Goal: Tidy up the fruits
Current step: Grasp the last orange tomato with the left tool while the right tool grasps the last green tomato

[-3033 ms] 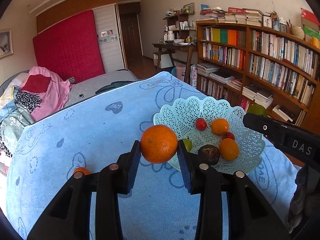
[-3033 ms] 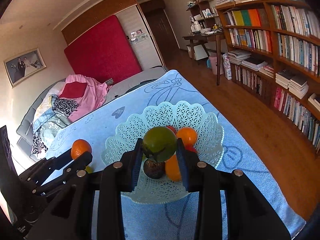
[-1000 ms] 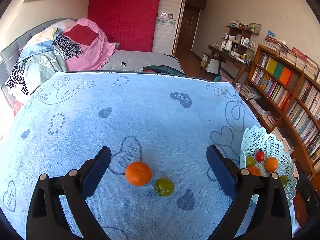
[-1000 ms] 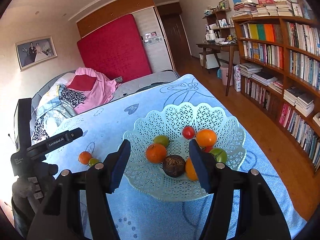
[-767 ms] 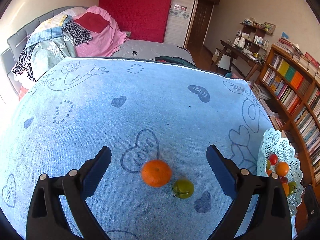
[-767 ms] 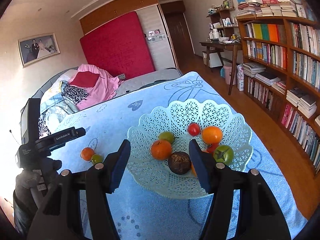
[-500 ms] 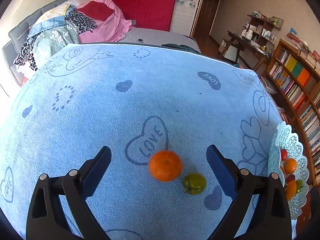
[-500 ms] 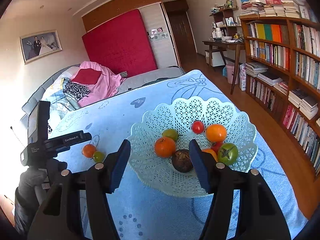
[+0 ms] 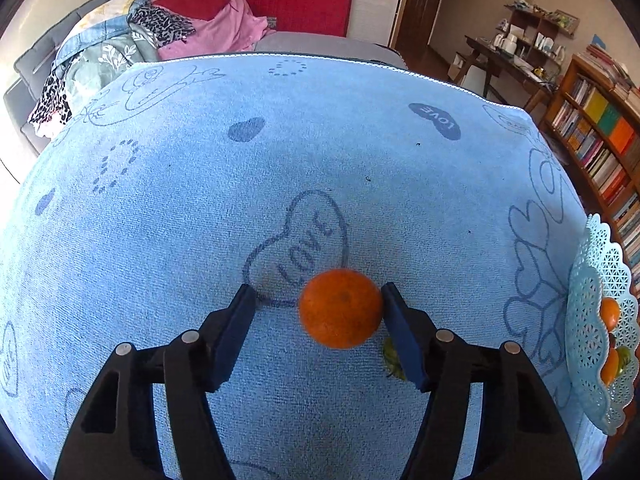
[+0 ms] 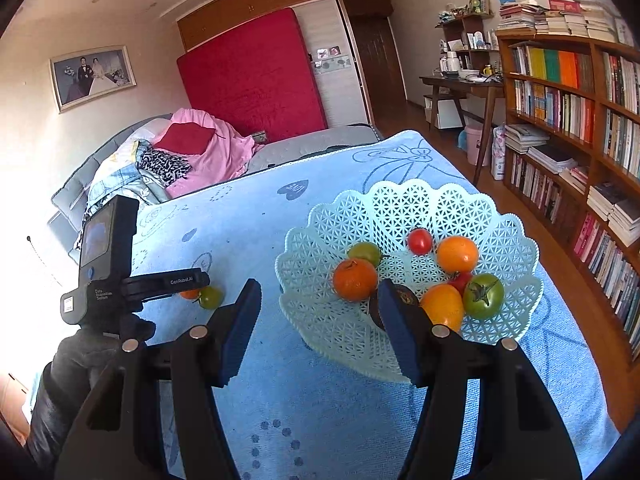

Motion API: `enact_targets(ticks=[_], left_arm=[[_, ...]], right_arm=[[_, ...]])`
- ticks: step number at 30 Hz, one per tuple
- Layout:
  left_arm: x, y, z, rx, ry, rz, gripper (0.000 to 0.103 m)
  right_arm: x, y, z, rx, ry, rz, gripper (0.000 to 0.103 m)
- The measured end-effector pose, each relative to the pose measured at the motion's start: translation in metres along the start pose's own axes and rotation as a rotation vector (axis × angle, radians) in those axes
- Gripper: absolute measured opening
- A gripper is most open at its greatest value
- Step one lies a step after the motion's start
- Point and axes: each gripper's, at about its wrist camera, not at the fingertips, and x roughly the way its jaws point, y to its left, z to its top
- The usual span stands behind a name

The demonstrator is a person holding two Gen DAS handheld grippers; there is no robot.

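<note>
The orange [image 9: 340, 307] sat on the blue towel [image 9: 168, 208], off-centre in the left gripper [image 9: 316, 322]. Its jaws had just been closing: the right pad touched the peel, the left stood clear. Best bet was shifting right before squeezing, since a green tomato [image 9: 390, 354] lay just behind. The right gripper [image 10: 318, 322] hung empty, jaws apart, near the lattice basket [image 10: 516, 240].
</note>
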Motion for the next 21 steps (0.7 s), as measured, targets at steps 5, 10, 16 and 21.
enact_targets(ticks=[5,10,16,21], left_arm=[[0.002,-0.005,-0.002,0.025,-0.006,0.001,0.053],[-0.003,-0.009,-0.002,0.044,-0.012,-0.038,0.04],[-0.018,0.002,0.002,0.028,-0.063,-0.015,0.04],[-0.028,0.015,0.006,0.001,-0.092,0.009,0.04]], right_arm=[[0.005,0.009,-0.006,-0.013,0.021,0.008,0.062],[0.009,0.018,-0.01,-0.035,0.035,0.023,0.062],[0.016,0.03,-0.013,-0.062,0.048,0.038,0.062],[0.026,0.047,-0.008,-0.092,0.059,0.064,0.062]])
